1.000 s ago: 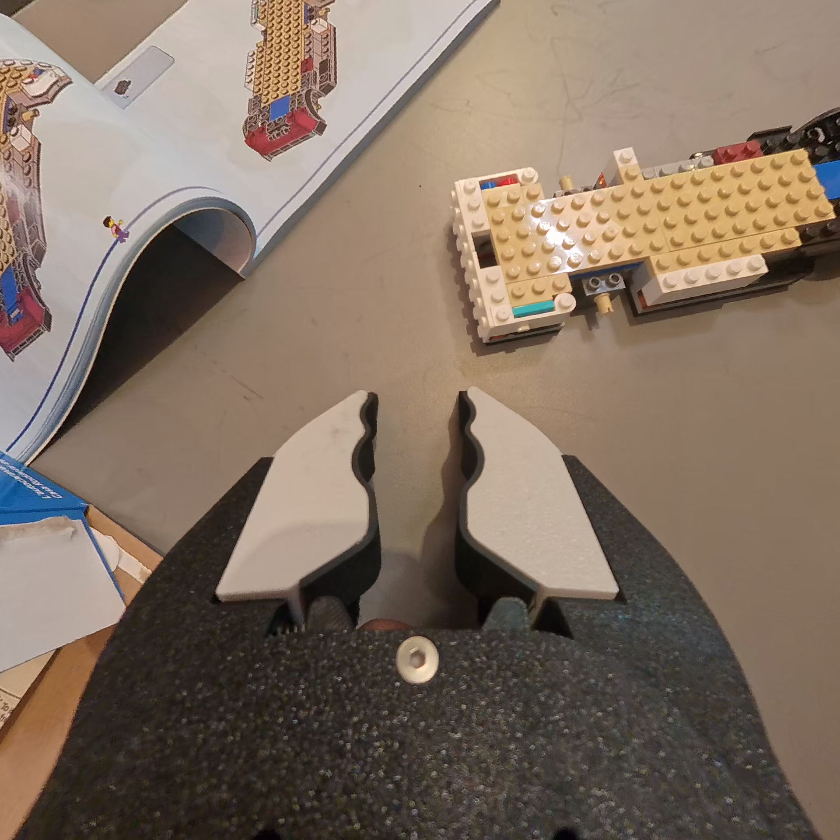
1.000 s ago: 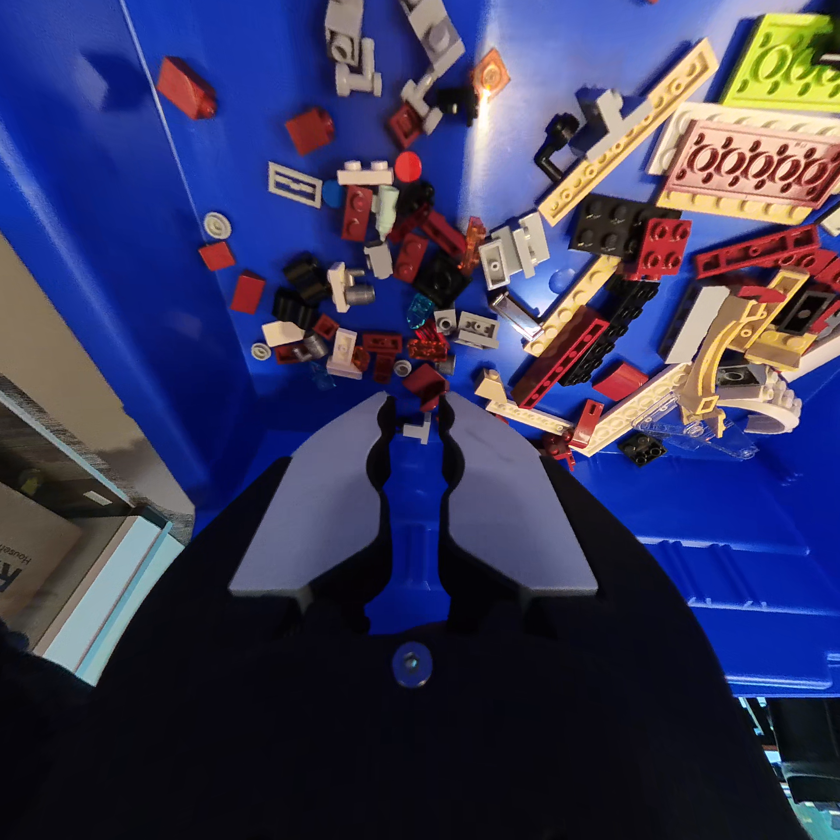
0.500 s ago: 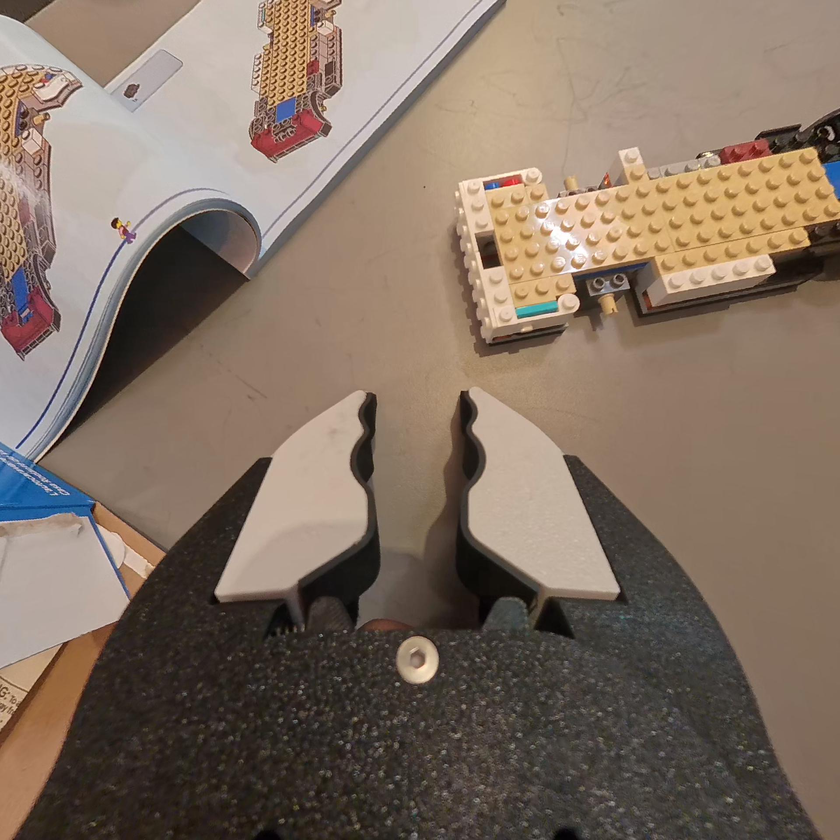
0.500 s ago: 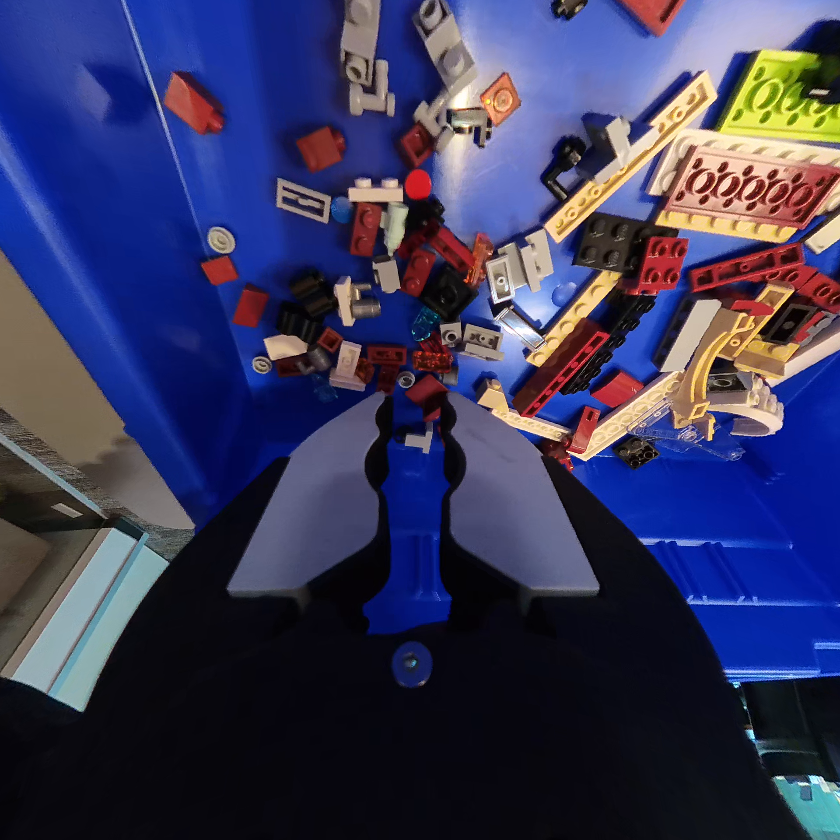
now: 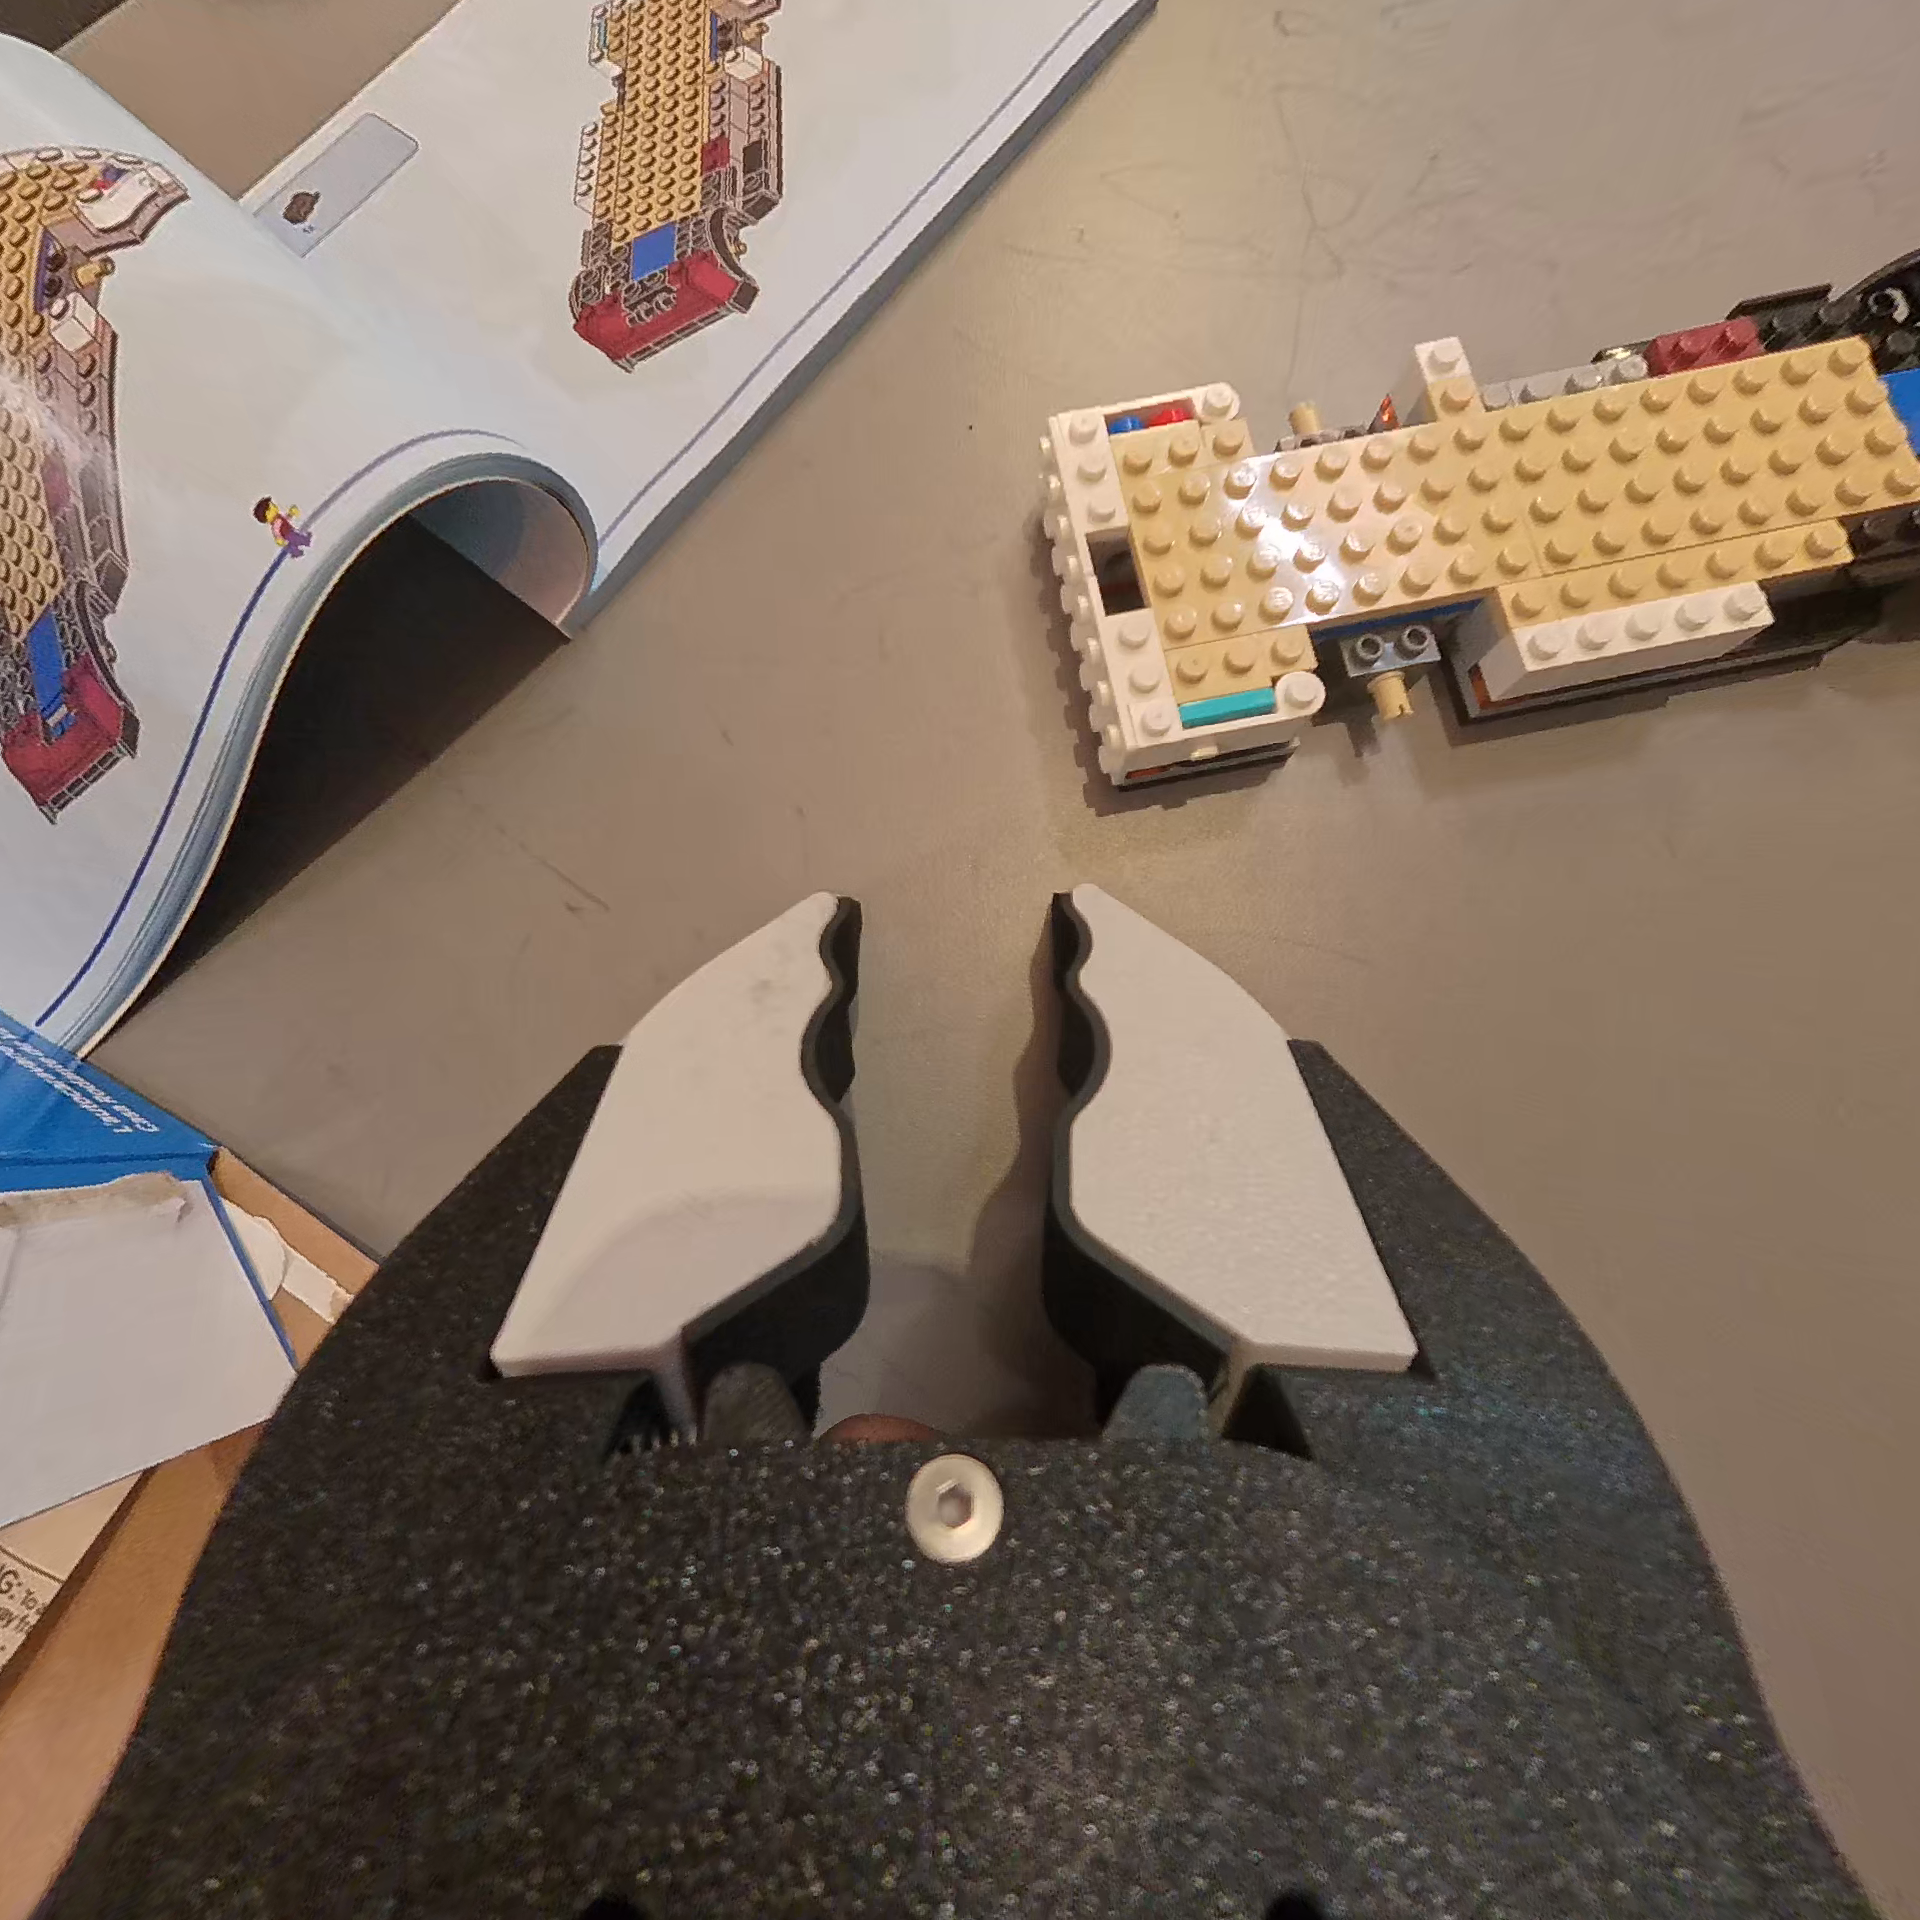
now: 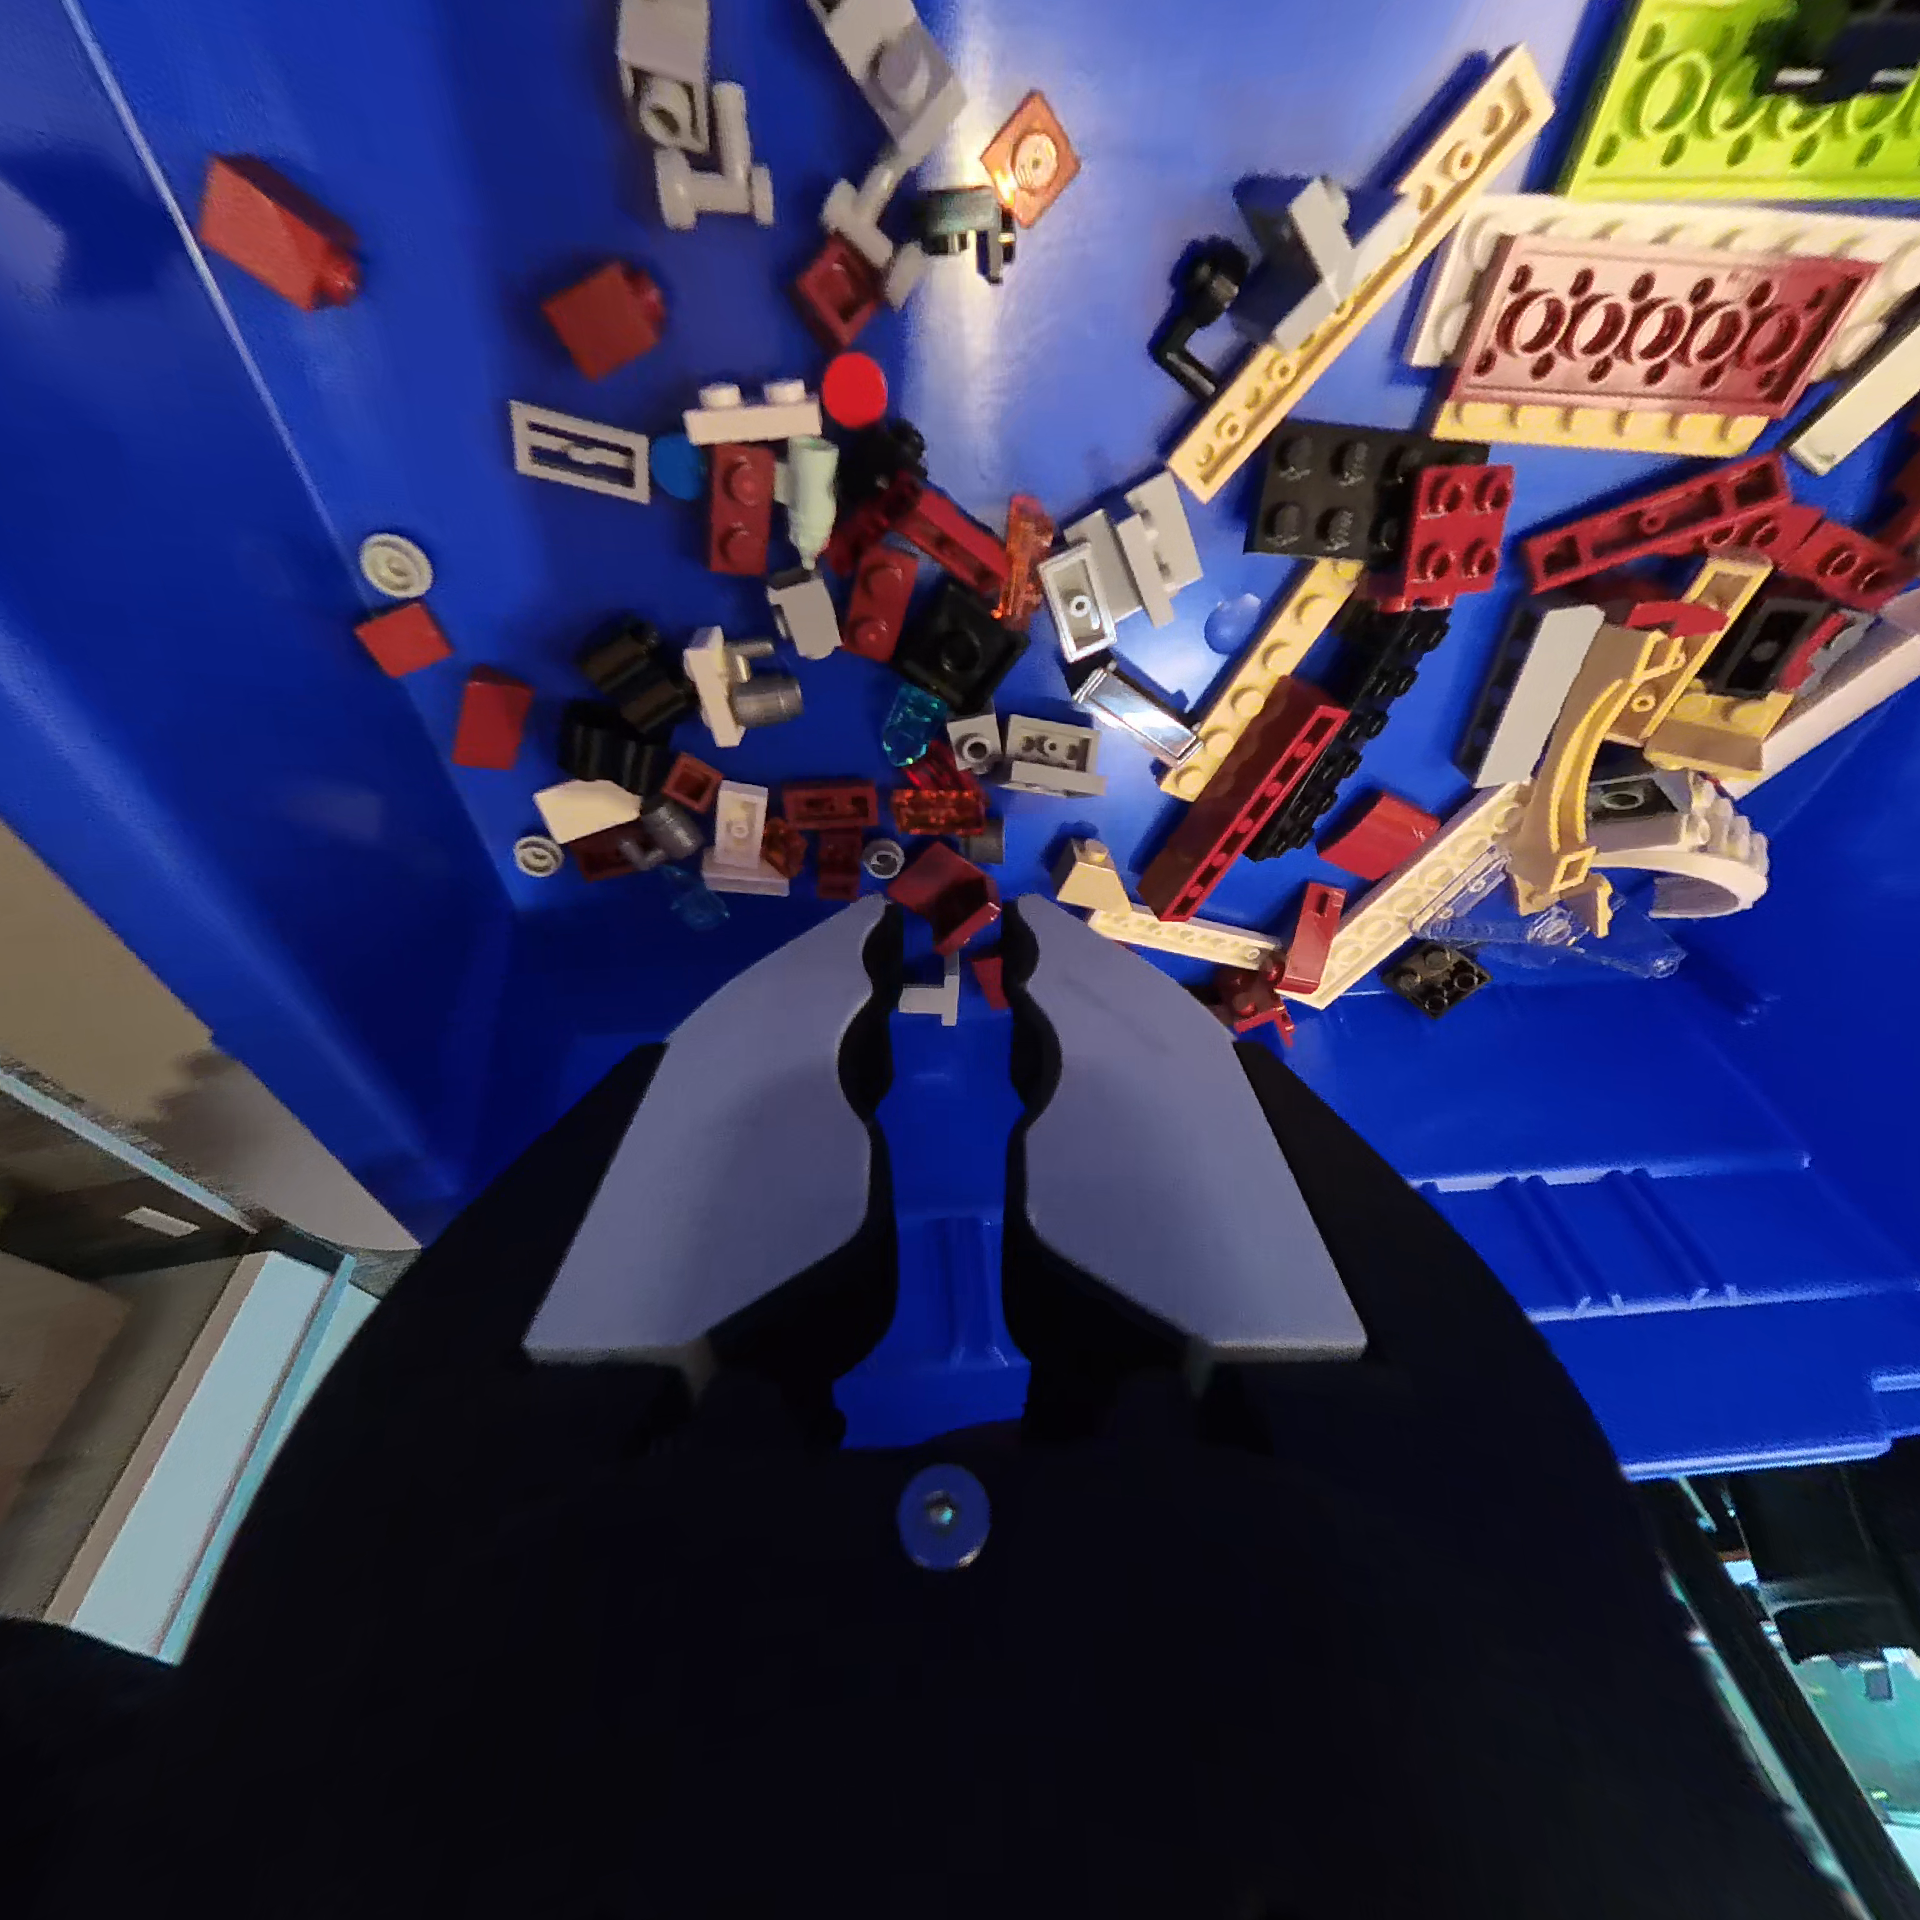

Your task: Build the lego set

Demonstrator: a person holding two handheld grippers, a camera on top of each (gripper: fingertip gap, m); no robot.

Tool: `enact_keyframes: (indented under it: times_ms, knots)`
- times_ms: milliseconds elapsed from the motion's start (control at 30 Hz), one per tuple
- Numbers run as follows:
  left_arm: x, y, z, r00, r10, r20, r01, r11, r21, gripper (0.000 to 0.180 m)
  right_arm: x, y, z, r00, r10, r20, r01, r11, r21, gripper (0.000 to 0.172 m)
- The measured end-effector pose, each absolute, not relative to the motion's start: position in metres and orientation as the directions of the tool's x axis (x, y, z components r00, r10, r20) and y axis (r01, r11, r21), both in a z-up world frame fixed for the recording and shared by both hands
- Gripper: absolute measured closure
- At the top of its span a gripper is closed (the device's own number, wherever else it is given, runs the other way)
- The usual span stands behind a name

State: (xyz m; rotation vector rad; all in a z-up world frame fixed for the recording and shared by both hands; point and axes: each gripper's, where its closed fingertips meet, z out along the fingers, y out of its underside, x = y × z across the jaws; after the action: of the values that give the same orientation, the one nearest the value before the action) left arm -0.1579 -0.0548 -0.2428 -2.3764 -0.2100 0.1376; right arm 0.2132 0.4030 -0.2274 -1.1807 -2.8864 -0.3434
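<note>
Right wrist view: hand-held gripper [image 6: 951, 920] narrowly parted, perhaps brushing a dark red brick [image 6: 940, 894], not clamping it.

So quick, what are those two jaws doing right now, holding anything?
Left gripper: open, empty, above the bare table.
Right gripper: open over loose bricks in the blue bin; nothing gripped.

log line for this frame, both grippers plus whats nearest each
left gripper: open, nothing held, above grey table | nearest: brick model | right gripper: open, over blue bin | nearest: dark red brick
</note>
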Motion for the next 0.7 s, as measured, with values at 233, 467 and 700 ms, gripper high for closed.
enact_keyframes:
  times_ms: [233,467,700]
  knots:
    - [-0.158,-0.055,-0.243,0.981,0.19,-0.033,0.116,-0.717,-0.688,0.144,0.207,0.416,-0.218,-0.698,0.7,0.15,0.716,0.679,0.161,0.153]
    - [-0.158,-0.055,-0.243,0.981,0.192,-0.028,0.121,-0.716,-0.687,0.144,0.151,0.434,-0.198,-0.664,0.695,0.276,0.707,0.704,-0.072,0.148]
    - [-0.158,-0.055,-0.243,0.98,0.195,-0.03,0.121,-0.716,-0.688,0.143,0.089,0.438,-0.199,-0.641,0.717,0.274,0.684,0.696,-0.221,0.147]
